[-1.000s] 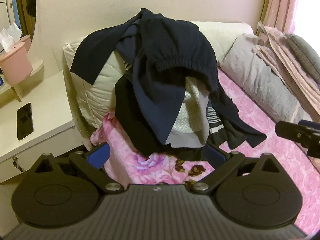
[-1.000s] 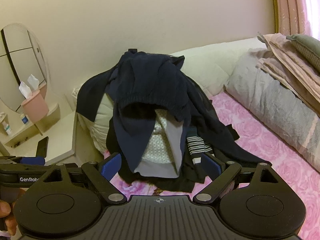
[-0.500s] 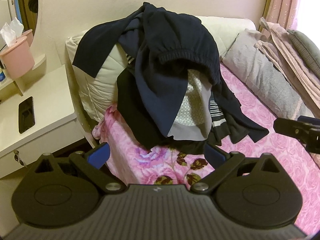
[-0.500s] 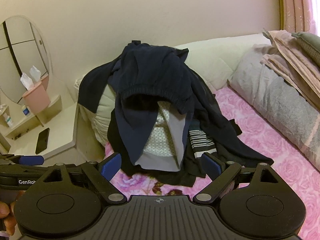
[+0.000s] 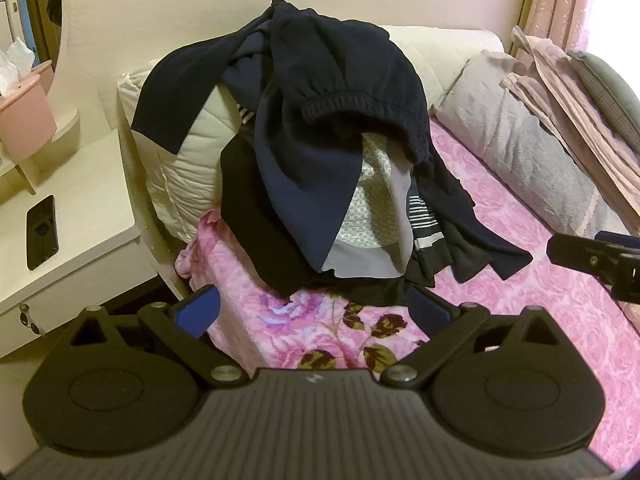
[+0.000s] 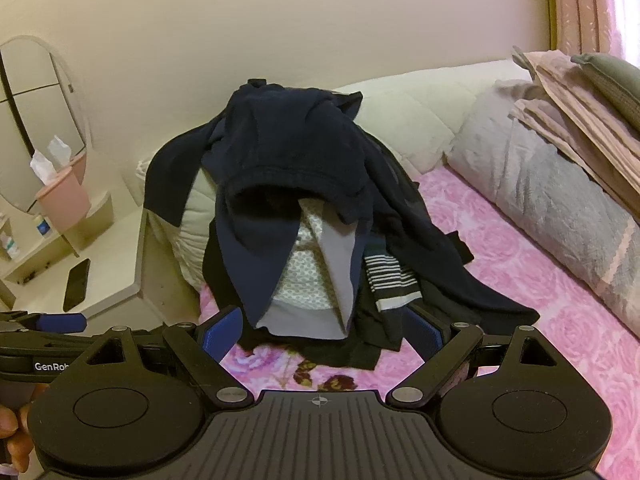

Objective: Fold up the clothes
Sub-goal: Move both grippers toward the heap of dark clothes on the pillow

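A heap of dark clothes [image 5: 328, 148] leans on a cream pillow [image 5: 188, 168] at the head of a pink floral bed [image 5: 320, 332]. A navy garment with a ribbed hem lies on top, over a grey and white piece [image 5: 372, 224] and a striped piece [image 5: 426, 220]. The heap also shows in the right wrist view [image 6: 296, 200]. My left gripper [image 5: 314, 310] is open and empty, just short of the heap's lower edge. My right gripper [image 6: 320, 330] is open and empty, its tips at the heap's lower edge. The right gripper also shows at the right edge of the left wrist view [image 5: 592, 256].
A white bedside table [image 5: 80, 240] with a black phone [image 5: 40, 232] stands left of the bed. A pink tissue holder [image 5: 24, 120] sits behind it by an oval mirror [image 6: 36, 120]. A grey pillow [image 5: 528, 152] and folded pink bedding [image 5: 580, 108] lie at the right.
Both grippers have drawn back and risen a little, so more pink bedspread shows below the heap. Both stay open. The clothes have not moved.
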`<state>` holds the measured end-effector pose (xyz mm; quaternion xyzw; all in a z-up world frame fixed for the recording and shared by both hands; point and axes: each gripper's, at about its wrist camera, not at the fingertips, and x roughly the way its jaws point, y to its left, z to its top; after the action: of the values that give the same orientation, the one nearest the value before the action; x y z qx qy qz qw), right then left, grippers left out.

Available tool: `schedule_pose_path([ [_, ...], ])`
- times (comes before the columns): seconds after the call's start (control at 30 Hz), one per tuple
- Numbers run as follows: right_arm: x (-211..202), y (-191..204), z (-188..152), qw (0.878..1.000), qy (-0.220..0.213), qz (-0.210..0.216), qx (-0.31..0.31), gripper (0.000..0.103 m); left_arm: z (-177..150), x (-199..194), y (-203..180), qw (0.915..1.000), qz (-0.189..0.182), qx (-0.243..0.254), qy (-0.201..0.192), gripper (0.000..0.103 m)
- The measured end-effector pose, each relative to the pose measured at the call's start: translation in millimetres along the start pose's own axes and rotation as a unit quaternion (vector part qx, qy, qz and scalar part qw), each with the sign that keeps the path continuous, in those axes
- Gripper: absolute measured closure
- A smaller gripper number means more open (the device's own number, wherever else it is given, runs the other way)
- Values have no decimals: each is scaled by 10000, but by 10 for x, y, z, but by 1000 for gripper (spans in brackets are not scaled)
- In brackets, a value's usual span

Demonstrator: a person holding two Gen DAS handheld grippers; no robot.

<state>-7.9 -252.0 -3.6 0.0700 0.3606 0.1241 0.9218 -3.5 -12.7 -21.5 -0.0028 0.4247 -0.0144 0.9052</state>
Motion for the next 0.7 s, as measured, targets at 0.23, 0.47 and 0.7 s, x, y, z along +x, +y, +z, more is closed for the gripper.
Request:
schedule_pose_path([
  [0.23, -5, -37, 26, 10000, 27, -39, 35, 14, 27, -62, -45, 10000, -56, 11, -34, 4],
  [0.47, 46, -66, 38, 9999, 69, -80, 16, 13, 58, -202, -112, 9996, -4, 154, -222, 4],
  [0.7, 83, -239, 48, 9996, 114, -195, 153, 13, 54, -234, -172, 9993, -155, 220, -254, 4],
])
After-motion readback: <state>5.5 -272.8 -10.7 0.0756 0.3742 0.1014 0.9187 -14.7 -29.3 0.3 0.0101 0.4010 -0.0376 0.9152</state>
